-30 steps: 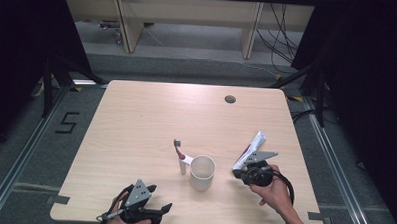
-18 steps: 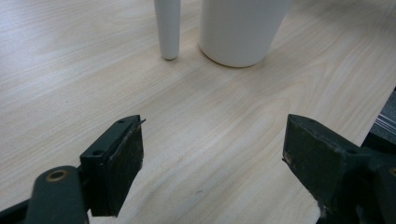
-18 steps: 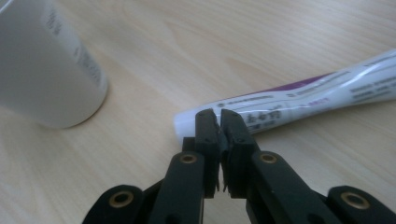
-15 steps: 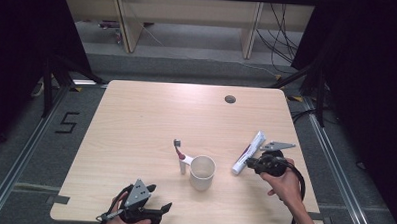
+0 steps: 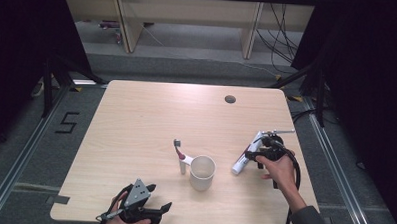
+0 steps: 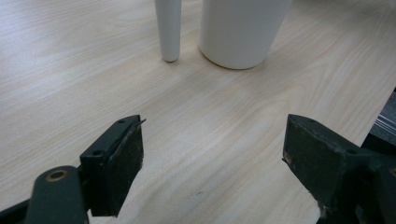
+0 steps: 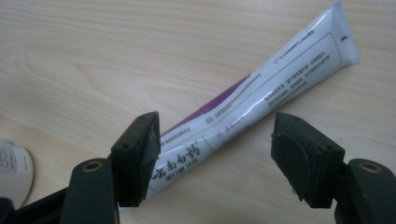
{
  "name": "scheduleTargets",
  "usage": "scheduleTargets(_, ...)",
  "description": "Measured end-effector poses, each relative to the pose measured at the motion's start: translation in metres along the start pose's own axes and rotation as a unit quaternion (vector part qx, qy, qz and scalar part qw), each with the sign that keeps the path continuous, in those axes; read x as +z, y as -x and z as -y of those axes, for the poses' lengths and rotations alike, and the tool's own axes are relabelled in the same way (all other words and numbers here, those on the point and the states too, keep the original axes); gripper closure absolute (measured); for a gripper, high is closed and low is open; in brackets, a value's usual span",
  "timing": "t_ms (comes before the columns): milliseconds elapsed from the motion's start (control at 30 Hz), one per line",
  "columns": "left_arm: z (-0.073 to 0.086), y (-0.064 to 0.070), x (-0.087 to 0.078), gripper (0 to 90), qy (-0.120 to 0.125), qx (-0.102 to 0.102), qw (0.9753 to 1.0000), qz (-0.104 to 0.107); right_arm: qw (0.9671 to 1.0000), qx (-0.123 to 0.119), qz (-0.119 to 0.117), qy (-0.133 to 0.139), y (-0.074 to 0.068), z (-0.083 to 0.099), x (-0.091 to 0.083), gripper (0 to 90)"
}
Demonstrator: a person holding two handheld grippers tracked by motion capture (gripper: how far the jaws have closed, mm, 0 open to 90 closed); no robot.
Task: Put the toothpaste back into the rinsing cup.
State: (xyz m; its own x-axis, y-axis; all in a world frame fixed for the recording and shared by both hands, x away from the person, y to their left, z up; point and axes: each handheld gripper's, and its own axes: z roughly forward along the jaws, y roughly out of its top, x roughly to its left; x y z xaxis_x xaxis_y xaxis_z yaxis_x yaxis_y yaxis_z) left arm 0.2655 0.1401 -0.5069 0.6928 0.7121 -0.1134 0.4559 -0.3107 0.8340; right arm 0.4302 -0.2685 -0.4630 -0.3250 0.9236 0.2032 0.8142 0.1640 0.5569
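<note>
Pale matt wood-grain table top (image 5: 151, 120), smooth white plastic-looking cup (image 6: 243, 28), glossy white-and-purple printed tube (image 7: 261, 100), matt black gripper pads (image 7: 142, 156)

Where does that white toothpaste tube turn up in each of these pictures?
High view: toothpaste tube lies right of the white cup, under the right hand-held gripper.
Left gripper view: not in it.
Right gripper view: centre, running diagonally between the open jaws.
Shared landmark: the light wooden table.

Bare table (image 5: 136, 120) far and left, cup (image 5: 202, 172), toothbrush (image 5: 180, 156) mid-front
</note>
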Motion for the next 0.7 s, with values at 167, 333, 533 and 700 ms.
scheduleTargets(167, 0.0, 0.0, -0.001, 19.9, -0.003, 0.0, 1.0, 0.0, 0.9984, 0.046, 0.001, -0.034, -0.005, -0.009, 0.01, 33.9)
scheduleTargets(333, -0.001, -0.001, -0.001, 19.9, 0.0, 0.004, 1.0, 0.002, 0.9984, 0.017, 0.032, -0.043, -0.005, -0.015, 0.02, 31.5)
scheduleTargets(533, 0.0, 0.0, 0.0, 19.9, 0.003, 0.002, 1.0, 0.005, 0.9965, 0.034, 0.05, -0.058, -0.01, -0.021, 0.027, 32.8)
scheduleTargets(700, 0.0, 0.0, 0.0, 19.9, 0.005, 0.0, 1.0, 0.007, 0.996, 0.019, 0.044, -0.075, -0.009, -0.026, 0.034, 35.9)
